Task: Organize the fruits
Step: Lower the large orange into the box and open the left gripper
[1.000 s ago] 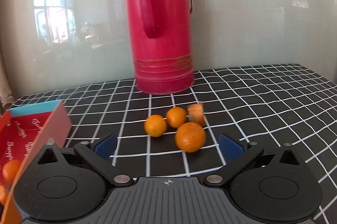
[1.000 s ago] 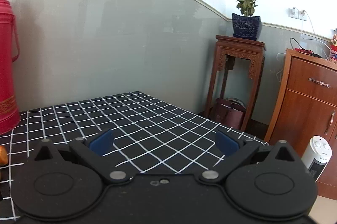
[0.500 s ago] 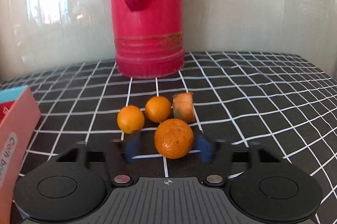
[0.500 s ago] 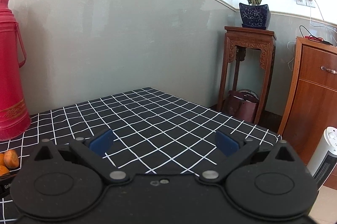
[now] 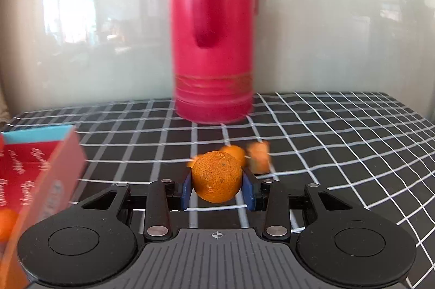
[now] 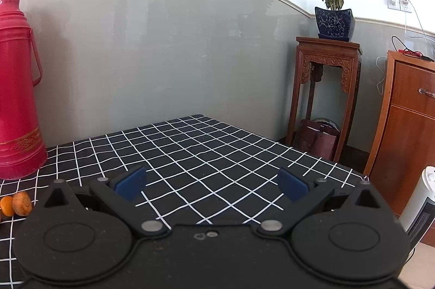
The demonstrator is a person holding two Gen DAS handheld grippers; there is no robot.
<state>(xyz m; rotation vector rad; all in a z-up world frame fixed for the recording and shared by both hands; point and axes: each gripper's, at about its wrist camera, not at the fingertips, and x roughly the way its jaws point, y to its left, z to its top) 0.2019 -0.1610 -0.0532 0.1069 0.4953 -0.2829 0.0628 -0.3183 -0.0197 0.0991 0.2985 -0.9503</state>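
A large speckled orange sits between the blue pads of my left gripper. Its jaws are closing and both pads press on the fruit's sides. Just behind it on the checked tablecloth lie a smaller orange, a cut orange-coloured piece, and a third fruit mostly hidden. A red box with a blue rim stands at the left, with an orange inside. My right gripper hangs open over bare cloth, far right of the fruits.
A tall red thermos stands at the back against the wall, close behind the fruits; it is also at the left edge of the right wrist view as the thermos. Off the table's right end are a wooden plant stand, a cabinet and a white heater.
My left gripper went from wide open to closed around the large orange. The fruit now sits a little higher against the others behind it. The right gripper stays open and has hardly moved.
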